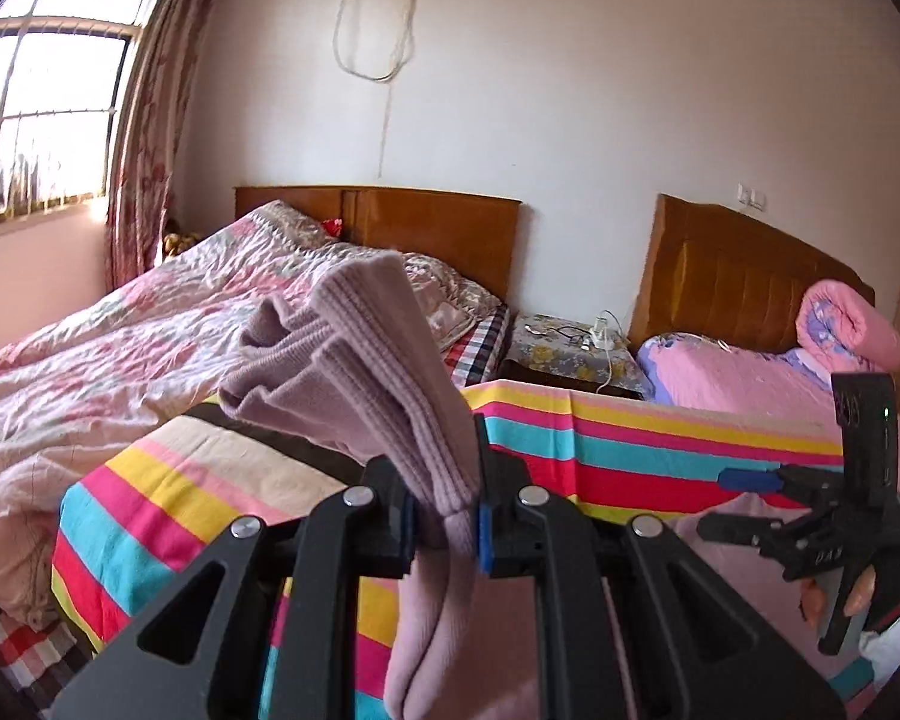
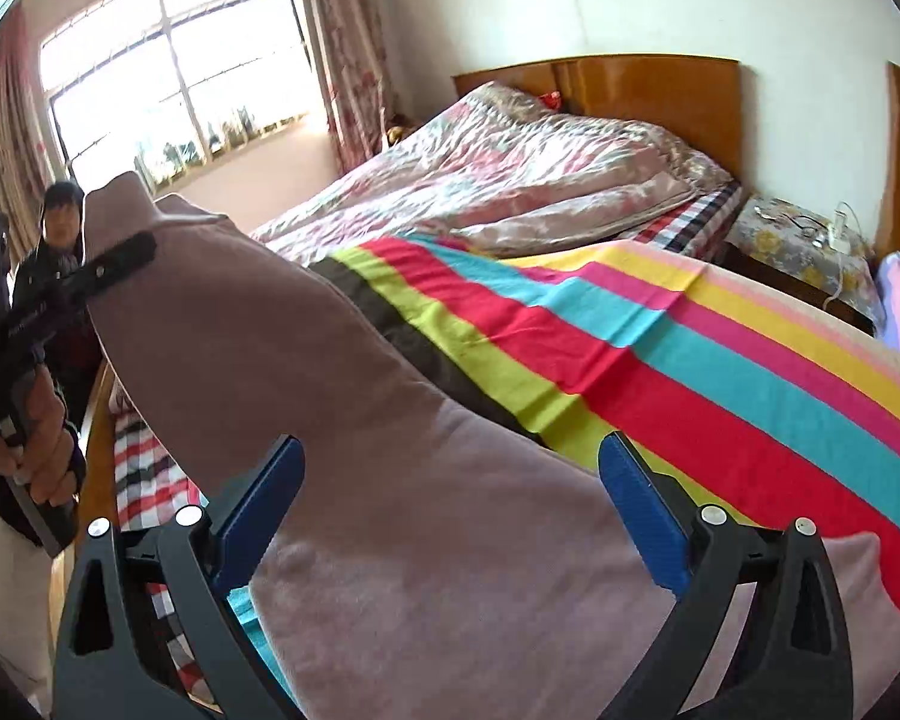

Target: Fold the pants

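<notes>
The mauve knit pants (image 1: pixel 384 372) are lifted over the striped sheet (image 1: pixel 630 450). My left gripper (image 1: pixel 447 525) is shut on a ribbed end of the pants, which bunches above the jaws and hangs below them. In the right wrist view the pants (image 2: pixel 426 480) stretch from between my open right gripper (image 2: pixel 450 516) up to the left gripper (image 2: pixel 114 264) at the far left. The blue pads (image 2: pixel 648 516) stand wide apart with the fabric lying between them. The right gripper also shows in the left wrist view (image 1: pixel 750 498), open.
A bed with a pink floral quilt (image 1: pixel 150 330) lies to the left. A nightstand (image 1: pixel 570 348) with a power strip and cables stands between two wooden headboards. A rolled pink blanket (image 1: pixel 846 324) lies at the right. A person (image 2: pixel 60 228) stands by the window.
</notes>
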A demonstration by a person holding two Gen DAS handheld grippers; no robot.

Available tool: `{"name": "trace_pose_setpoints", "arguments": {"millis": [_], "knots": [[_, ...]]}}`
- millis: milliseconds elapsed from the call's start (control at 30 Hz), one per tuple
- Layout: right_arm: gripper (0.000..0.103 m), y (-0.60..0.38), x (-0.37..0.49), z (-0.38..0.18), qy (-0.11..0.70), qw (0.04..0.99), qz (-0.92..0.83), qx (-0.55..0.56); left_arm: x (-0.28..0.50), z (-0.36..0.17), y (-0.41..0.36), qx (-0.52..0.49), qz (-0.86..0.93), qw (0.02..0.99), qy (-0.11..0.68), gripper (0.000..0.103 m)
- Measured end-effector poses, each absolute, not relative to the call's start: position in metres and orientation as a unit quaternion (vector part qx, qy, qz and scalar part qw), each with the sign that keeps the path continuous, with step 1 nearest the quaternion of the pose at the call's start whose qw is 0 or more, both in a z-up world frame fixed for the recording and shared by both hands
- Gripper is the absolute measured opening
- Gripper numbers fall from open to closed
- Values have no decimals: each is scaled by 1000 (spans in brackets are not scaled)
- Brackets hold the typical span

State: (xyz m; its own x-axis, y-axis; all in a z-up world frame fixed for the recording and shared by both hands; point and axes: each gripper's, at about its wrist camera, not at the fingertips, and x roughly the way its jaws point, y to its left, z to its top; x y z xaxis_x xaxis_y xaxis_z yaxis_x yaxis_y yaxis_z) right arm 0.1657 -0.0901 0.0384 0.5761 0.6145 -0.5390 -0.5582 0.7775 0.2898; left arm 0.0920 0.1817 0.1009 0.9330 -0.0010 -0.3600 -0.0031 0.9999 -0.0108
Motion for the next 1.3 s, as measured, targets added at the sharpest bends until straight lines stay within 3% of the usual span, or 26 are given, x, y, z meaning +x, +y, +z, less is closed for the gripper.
{"name": "trace_pose_setpoints", "arguments": {"millis": [100,167,300,333,367,433,500,567,633,733,933,1133,1200,1233,1267,1300], "knots": [[96,-184,144,52,291,915,258,107,84,75,71,141,-58,971,187,19],[96,-233,129,54,282,926,210,137,82,26,6,243,-98,940,218,26],[96,-283,110,42,303,922,170,170,84,-65,-48,312,-172,881,311,27],[96,-286,106,38,308,921,170,170,81,-71,-50,318,-171,881,307,32],[96,-284,103,33,311,919,172,170,76,-69,-48,313,-181,884,298,36],[96,-276,100,20,328,907,194,179,64,-51,-37,276,-211,895,279,64],[96,-257,101,6,349,893,215,188,52,-28,-15,233,-203,918,247,80],[95,-231,100,-4,370,872,260,187,51,-11,22,166,-176,940,242,80],[93,-202,96,-16,399,852,292,170,55,-4,69,97,-122,957,246,89],[82,-166,92,-40,456,808,334,167,73,-15,137,23,-18,958,284,90],[82,-136,83,-71,519,762,342,181,79,-36,191,6,59,947,316,91],[80,-115,103,-71,514,762,341,198,72,-45,192,-26,58,951,304,91],[74,-112,113,-70,510,768,328,206,67,-44,195,-33,54,952,299,91],[61,-111,115,-72,511,771,320,206,65,-43,195,-35,55,952,298,91],[40,-111,118,-74,514,774,309,201,63,-42,196,-37,55,953,297,91],[33,-111,118,-75,515,776,304,197,62,-42,195,-36,55,953,297,91]]}}
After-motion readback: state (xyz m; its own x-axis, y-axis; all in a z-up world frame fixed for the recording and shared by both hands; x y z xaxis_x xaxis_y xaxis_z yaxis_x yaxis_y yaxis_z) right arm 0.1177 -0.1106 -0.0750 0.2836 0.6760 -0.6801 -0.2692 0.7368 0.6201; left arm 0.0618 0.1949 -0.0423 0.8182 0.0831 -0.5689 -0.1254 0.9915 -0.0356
